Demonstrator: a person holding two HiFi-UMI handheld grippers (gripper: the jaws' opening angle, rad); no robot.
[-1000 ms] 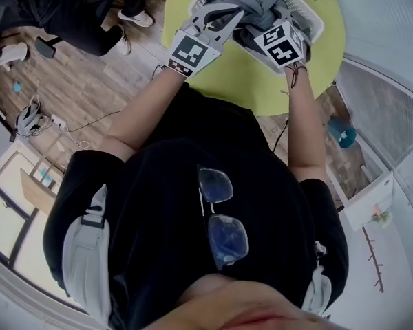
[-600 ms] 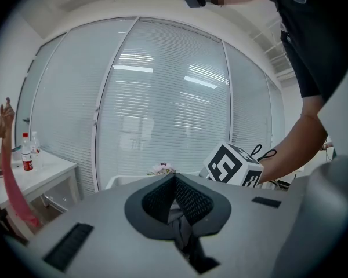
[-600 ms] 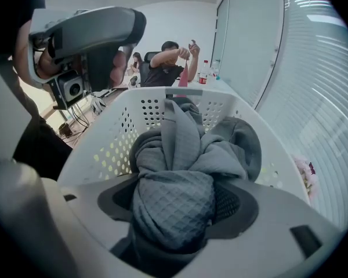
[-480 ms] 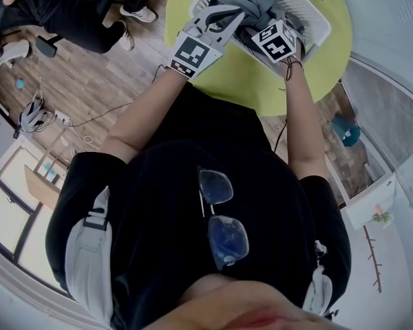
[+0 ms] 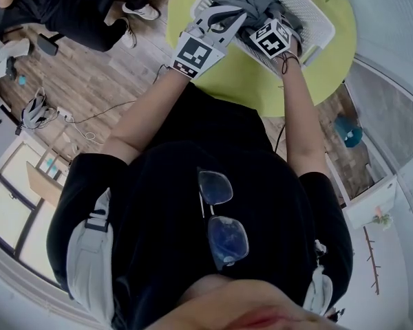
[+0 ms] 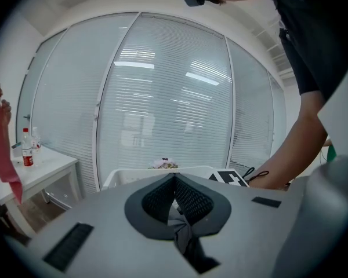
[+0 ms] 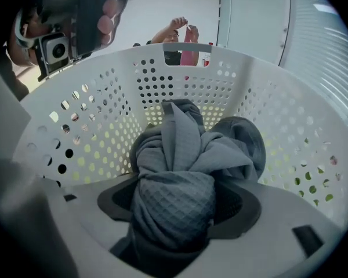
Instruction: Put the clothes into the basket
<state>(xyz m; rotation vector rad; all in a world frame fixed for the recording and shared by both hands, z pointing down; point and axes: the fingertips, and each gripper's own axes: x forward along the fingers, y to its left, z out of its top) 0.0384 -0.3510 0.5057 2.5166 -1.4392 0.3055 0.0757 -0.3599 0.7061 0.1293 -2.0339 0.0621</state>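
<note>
**Two tools, one bundle, one basket**

Both tools grip the single grey bundle of clothes (image 7: 182,155). The left tool (image 6: 175,193) pinches a thin fold, its jaws nearly together. The right tool (image 7: 177,204) clamps a thick wad. The bundle is inside the one white basket (image 7: 278,114), on the round green worktop (image 5: 255,81).

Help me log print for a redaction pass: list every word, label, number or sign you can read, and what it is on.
No words or numbers can be read.
Left cube on the left claw: black-and-white square pattern, no letters.
Right cube on the right claw: the same kind of pattern.
Bottle, red label: too small to read.
Grey clothes, white basket: no print shows.
</note>
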